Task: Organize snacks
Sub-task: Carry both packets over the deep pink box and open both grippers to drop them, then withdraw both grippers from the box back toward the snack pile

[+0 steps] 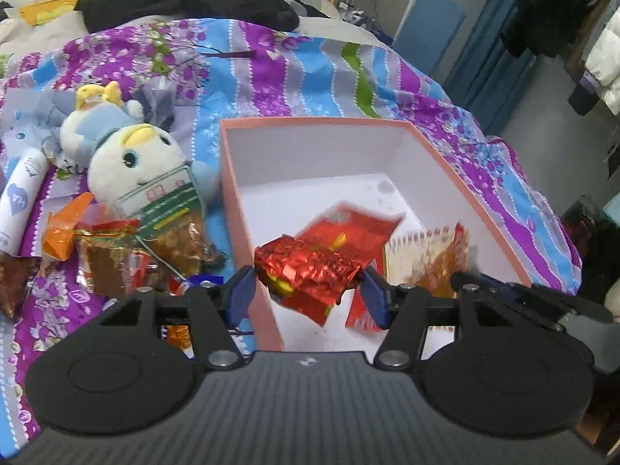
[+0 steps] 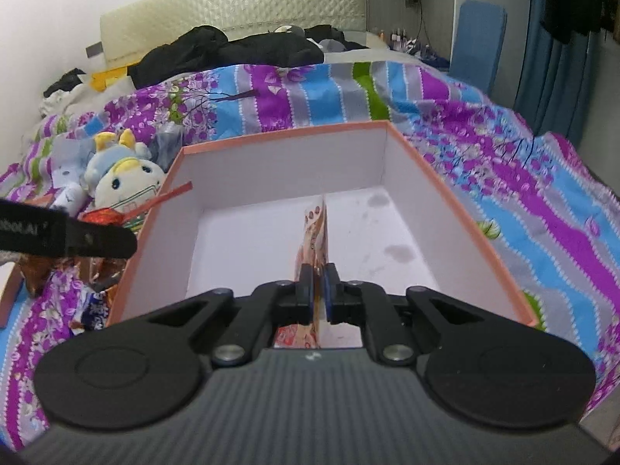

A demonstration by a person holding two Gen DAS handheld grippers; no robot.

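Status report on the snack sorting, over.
Left gripper holding a red foil snack over the pink box. Right gripper shut on a flat packet over the box. Nothing blocking.

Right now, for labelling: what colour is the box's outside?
Salmon pink box, white inside; right wrist view shows it best.

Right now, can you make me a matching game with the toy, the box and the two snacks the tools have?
Things:
1. crinkly red foil snack
2. thin flat packet
3. plush toy
4. pink box

Places or states:
A. lying on the bedspread, left of the box
B. pinched edge-on in the shut right tool
C. between the pads of the left tool, over the box's near edge
D. open, white inside, a few snacks on its floor

Pairs: 1-C, 2-B, 3-A, 4-D
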